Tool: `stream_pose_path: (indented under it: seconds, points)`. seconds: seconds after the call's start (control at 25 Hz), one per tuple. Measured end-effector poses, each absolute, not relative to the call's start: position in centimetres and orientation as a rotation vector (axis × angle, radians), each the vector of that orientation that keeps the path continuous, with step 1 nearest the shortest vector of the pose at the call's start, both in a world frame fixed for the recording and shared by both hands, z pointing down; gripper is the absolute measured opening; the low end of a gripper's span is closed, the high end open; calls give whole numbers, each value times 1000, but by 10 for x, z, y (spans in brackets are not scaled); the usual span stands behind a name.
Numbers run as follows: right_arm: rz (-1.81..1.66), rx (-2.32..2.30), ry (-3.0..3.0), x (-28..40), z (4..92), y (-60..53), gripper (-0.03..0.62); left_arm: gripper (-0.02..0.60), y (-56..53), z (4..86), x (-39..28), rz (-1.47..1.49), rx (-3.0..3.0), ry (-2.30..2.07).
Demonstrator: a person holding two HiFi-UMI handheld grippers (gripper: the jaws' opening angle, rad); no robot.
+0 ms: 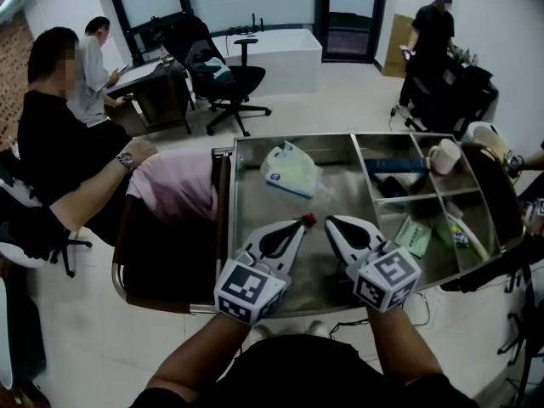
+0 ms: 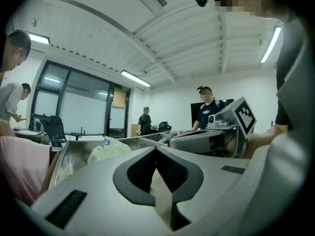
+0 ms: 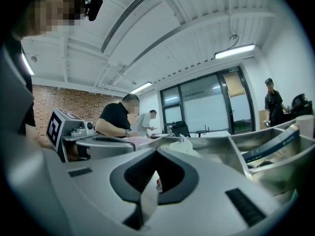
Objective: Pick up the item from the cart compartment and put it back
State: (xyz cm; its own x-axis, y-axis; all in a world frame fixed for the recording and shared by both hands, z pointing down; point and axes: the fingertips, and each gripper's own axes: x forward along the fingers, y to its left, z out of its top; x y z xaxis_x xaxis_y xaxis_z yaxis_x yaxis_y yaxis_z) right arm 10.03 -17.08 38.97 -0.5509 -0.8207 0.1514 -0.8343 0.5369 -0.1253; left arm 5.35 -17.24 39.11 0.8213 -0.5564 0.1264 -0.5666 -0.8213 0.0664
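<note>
We hold left hand-held gripper (image 1: 303,223) and right hand-held gripper (image 1: 332,223) side by side over the cart (image 1: 235,185), both jaws pressed together, white plastic bag (image 1: 289,170) just beyond them

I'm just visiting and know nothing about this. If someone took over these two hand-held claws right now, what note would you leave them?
Left gripper: shut, empty, over the cart's big compartment near its front edge.
Right gripper: shut, empty, beside the left one.
Items: a white and green plastic bag lies in the big compartment. A blue box and a green packet lie in the small right-hand compartments.
Done: nothing lifted yet.
Left: pick up an item, then put it back.
</note>
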Motion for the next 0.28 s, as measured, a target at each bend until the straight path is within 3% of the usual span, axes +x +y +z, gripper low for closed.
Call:
stream_pose_path:
  seconds: [0.28]
  points:
    - [279, 1456, -2689, 101, 389, -171, 15, 0, -173, 391, 53, 148, 2900, -897]
